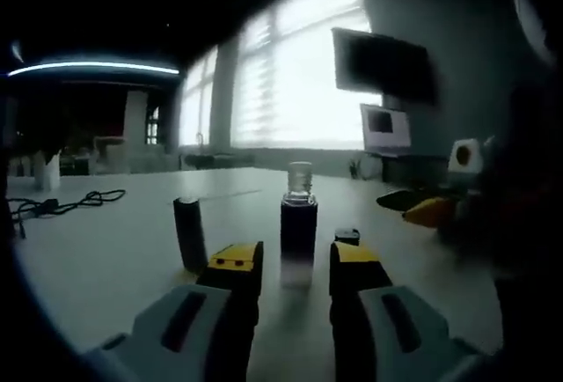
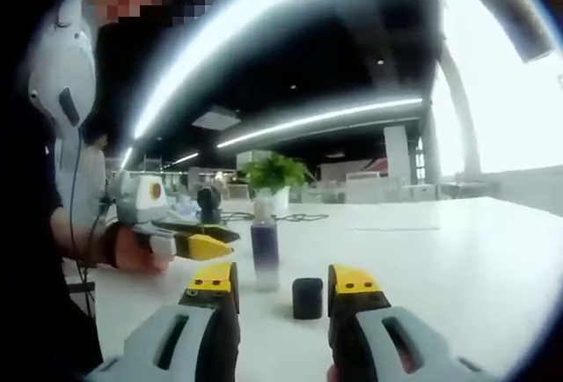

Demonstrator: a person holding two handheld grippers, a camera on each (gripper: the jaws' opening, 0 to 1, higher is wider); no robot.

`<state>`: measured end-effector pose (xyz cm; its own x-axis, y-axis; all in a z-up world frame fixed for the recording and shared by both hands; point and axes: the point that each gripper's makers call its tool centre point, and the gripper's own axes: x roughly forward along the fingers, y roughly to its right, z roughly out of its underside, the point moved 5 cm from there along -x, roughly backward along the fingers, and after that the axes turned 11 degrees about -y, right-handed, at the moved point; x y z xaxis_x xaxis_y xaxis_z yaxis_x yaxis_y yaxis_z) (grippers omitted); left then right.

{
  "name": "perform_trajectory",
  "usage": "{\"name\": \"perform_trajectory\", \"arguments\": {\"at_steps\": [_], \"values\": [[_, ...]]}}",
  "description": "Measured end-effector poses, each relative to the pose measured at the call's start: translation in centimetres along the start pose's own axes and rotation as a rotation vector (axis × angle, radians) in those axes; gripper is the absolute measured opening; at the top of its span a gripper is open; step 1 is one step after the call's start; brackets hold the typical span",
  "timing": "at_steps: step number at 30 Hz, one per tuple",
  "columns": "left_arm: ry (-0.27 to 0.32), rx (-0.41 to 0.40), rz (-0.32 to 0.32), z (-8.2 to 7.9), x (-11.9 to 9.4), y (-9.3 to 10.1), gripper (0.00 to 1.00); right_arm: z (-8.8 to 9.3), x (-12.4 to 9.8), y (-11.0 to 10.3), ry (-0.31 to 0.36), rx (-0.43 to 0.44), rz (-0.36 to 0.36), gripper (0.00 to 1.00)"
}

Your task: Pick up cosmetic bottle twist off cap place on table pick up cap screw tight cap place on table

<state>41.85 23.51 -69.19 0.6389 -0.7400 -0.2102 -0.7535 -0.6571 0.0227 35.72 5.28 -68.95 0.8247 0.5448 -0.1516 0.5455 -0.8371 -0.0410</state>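
A: Where does the bottle [image 1: 299, 228] stand?

B: Upright on the worktop [image 1: 114, 250], uncapped, its clear neck bare. In the left gripper view it sits just beyond the left tongs [image 1: 297, 268], in line with the gap between the jaws, which are spread and hold nothing.

A: And the cap [image 2: 307, 298]?

B: In the right gripper view it rests on the worktop between the tips of the right tongs [image 2: 283, 292], nearer than the bottle [image 2: 264, 250]. Those jaws are parted too, not yet touching it as far as I can tell. The left tongs [image 2: 207, 246] come in from the left of that view, held in a hand [image 2: 132, 250], just beside the bottle.

A: So which step is this?

B: I judge it is picking up the cap to screw it back on.

A: How to do it well?

B: Centre the cap between the pads, close squarely on its sides, and lift it level. Grip the bottle low on its dark body with the left tongs so the neck stays free, then bring the cap straight down over the neck before turning.

A: Anything else nearby?

B: A dark tube [image 1: 189, 232] stands left of the bottle, and a cable [image 1: 62, 204] lies far left.
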Motion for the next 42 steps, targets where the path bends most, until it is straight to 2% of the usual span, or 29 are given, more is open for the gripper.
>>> {"name": "perform_trajectory", "arguments": {"at_steps": [7,13,16,24,27,31,37,42], "values": [[0.002,0.017,-0.002,-0.2,1.1,0.3,0.27,0.3,-0.1,0.7,-0.005,0.008,0.007,0.33],[0.005,0.004,-0.011,-0.5,2.1,0.5,0.27,0.3,0.0,0.6,-0.006,0.016,0.005,0.33],[-0.012,-0.005,-0.01,-0.5,2.8,0.6,0.27,0.3,0.0,0.5,-0.008,0.016,0.005,0.33],[-0.015,0.02,-0.036,-0.7,4.4,0.7,0.26,0.2,0.1,0.2,-0.008,0.016,0.006,0.32],[-0.021,0.029,-0.039,-0.7,4.7,0.6,0.25,0.1,0.1,0.3,-0.004,0.017,0.008,0.31],[-0.023,0.042,-0.08,-0.7,4.9,0.1,0.22,0.1,0.1,0.3,-0.005,0.017,0.009,0.31],[-0.026,0.053,-0.071,-0.4,5.2,0.6,0.13,0.1,0.1,0.3,-0.003,0.015,0.015,0.29],[-0.018,0.045,-0.058,-0.2,5.1,0.6,0.13,0.0,0.1,0.3,0.0,0.015,0.019,0.29]]}}
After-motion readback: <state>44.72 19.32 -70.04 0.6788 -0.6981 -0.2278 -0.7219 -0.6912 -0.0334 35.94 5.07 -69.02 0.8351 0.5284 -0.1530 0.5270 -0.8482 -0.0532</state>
